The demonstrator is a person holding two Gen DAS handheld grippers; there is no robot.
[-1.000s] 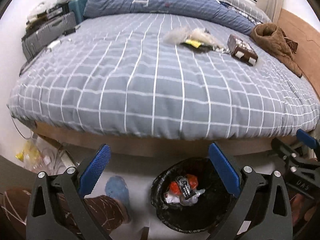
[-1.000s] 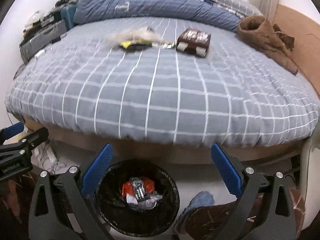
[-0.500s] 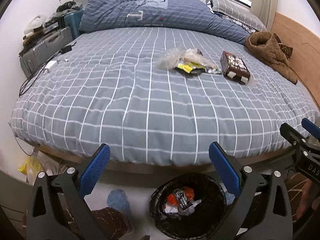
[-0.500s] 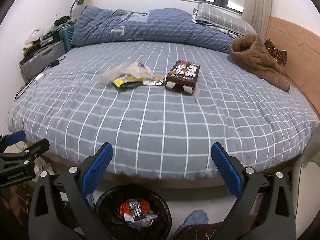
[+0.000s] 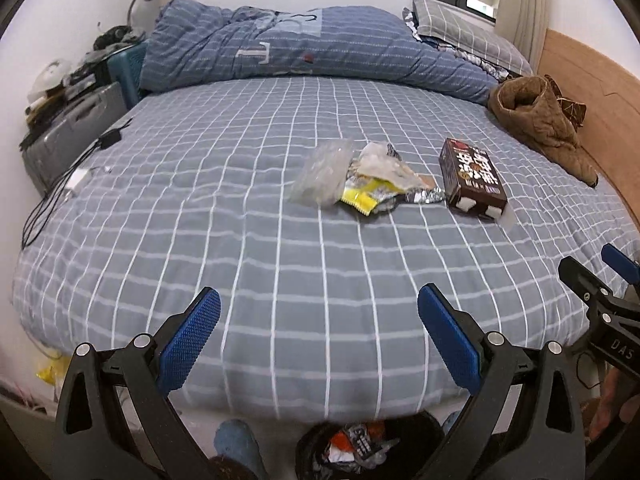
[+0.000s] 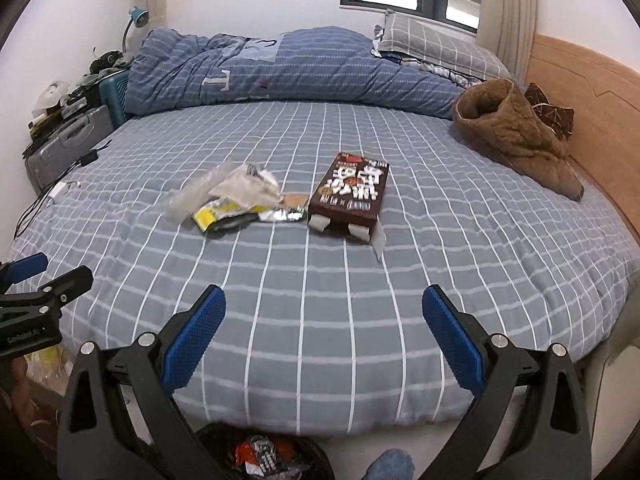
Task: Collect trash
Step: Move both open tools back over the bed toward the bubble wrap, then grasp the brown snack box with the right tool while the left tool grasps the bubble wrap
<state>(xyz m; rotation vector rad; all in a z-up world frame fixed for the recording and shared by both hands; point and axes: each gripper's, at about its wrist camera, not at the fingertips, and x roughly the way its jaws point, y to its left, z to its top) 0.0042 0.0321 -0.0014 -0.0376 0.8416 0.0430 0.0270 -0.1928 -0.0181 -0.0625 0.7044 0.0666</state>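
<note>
On the grey checked bed (image 5: 240, 220) (image 6: 440, 264) lies a heap of trash: a clear plastic bag (image 5: 324, 172) (image 6: 200, 192), a yellow wrapper (image 5: 362, 197) (image 6: 212, 214), a foil wrapper (image 5: 426, 197) (image 6: 280, 215), and a dark brown snack box (image 5: 472, 178) (image 6: 352, 192). A black bin (image 5: 360, 450) (image 6: 260, 458) holding red and white trash stands on the floor below the bed edge. My left gripper (image 5: 320, 324) and right gripper (image 6: 324, 320) are both open and empty, over the near edge of the bed, well short of the trash.
A folded blue duvet (image 5: 312, 48) and pillow (image 6: 440, 46) lie at the far side, a brown jacket (image 5: 540, 120) (image 6: 512, 136) at the right by the wooden headboard. A suitcase (image 5: 72, 128) and cables sit left. A blue slipper (image 5: 236, 448) shows near the bin.
Both grippers have risen and tilted up from over the bin toward the bed. The bin has slid to the bottom edge of both views, and the trash heap looks nearer.
</note>
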